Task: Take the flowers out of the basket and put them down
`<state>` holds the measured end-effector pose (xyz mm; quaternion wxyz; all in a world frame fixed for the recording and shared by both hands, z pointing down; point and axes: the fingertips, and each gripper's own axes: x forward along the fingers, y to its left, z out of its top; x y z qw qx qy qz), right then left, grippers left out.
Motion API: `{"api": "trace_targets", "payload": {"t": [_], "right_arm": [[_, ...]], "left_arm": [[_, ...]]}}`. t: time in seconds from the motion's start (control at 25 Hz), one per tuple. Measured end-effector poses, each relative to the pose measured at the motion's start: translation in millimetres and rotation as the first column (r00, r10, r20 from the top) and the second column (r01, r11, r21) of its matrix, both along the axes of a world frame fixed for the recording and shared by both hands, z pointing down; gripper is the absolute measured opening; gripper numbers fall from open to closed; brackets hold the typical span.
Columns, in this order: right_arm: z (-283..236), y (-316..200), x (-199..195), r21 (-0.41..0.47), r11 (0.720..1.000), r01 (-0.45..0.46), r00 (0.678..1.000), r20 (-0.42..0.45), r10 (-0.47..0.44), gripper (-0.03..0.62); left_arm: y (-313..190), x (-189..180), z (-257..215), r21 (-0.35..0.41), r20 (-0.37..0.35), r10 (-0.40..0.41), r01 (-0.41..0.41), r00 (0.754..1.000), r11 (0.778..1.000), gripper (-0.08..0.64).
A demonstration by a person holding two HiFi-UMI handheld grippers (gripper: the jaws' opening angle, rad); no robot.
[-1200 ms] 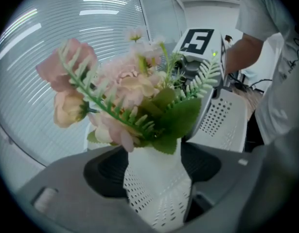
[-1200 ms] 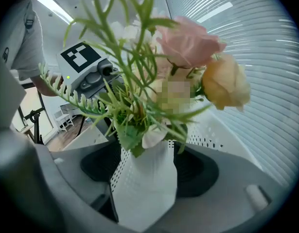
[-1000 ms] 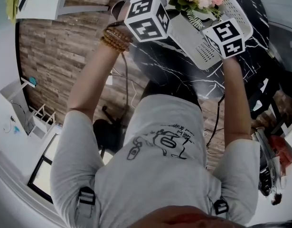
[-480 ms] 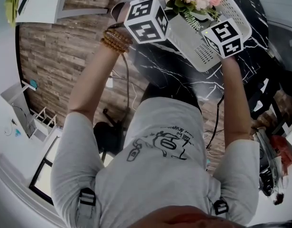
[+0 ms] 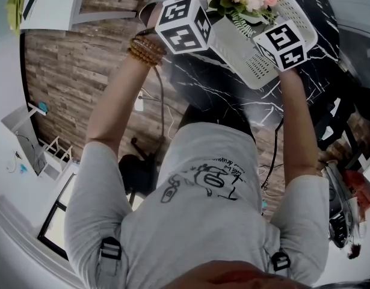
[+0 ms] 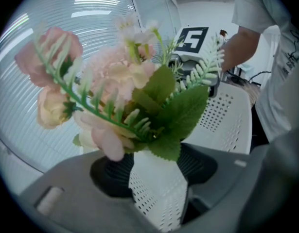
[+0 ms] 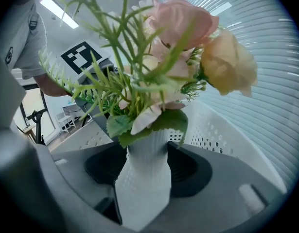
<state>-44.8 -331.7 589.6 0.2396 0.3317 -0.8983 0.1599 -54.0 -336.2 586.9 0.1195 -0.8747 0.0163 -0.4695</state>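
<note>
The left tongs (image 6: 156, 173) are closing on the white perforated holder (image 6: 158, 198) under the flowers (image 6: 115, 91), pads seemingly already against its sides. The bunch stands between the two tongs, still inside the basket (image 5: 257, 65) on the desk (image 5: 233, 101). The right tongs (image 7: 148, 171) are closing on that same holder from the opposite side. I'd squeeze evenly and low, then lift straight up so the leaves clear the basket wall. Since a second ago both tongs have narrowed and the right one has edged leftward. The flowers have hardly shifted.
</note>
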Motion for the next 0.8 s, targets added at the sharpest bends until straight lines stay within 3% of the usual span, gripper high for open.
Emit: {"api": "trace_targets", "payload": {"t": [0.8], "right_arm": [[-76, 7, 15, 0.069, 0.998, -0.006, 1.0, -0.014, 0.007, 0.267]], "left_arm": [[7, 14, -76, 0.048, -0.049, -0.003, 0.006, 0.999, 0.999, 0.265]]}}
